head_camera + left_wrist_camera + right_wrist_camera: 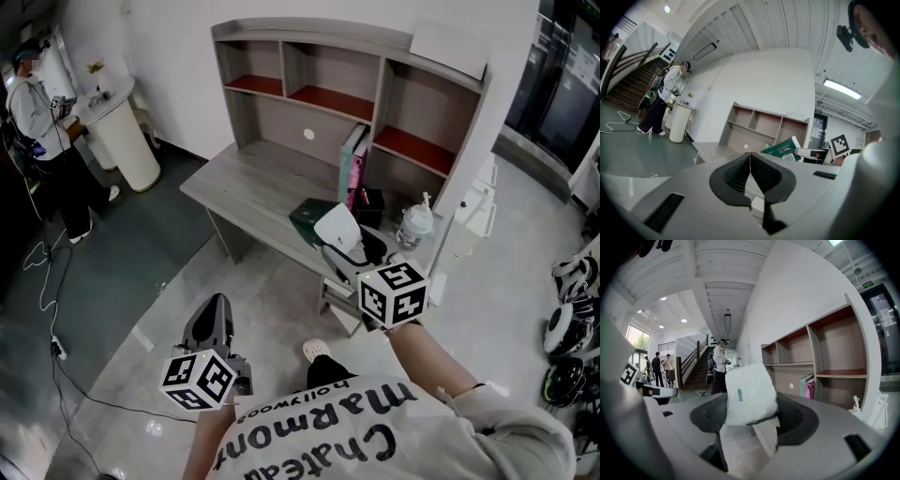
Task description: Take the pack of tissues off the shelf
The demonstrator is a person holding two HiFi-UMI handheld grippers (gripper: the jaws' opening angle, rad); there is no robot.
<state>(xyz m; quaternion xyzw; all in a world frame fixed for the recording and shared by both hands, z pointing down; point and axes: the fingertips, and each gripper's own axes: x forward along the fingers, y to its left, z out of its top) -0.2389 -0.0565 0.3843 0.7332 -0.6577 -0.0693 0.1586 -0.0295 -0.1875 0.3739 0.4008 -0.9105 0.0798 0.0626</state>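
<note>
A grey wooden desk carrying a shelf unit with red-lined compartments stands against a white wall on a glossy grey floor. A staircase rises at the far side, and a strip light glows on the ceiling.

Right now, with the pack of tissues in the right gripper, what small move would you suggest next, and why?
I would probably lower the right gripper a little and set the pack of tissues on the bare desk. The jaws are clamped on the pack, which is already out of the shelf compartments and held over the desk.
</note>
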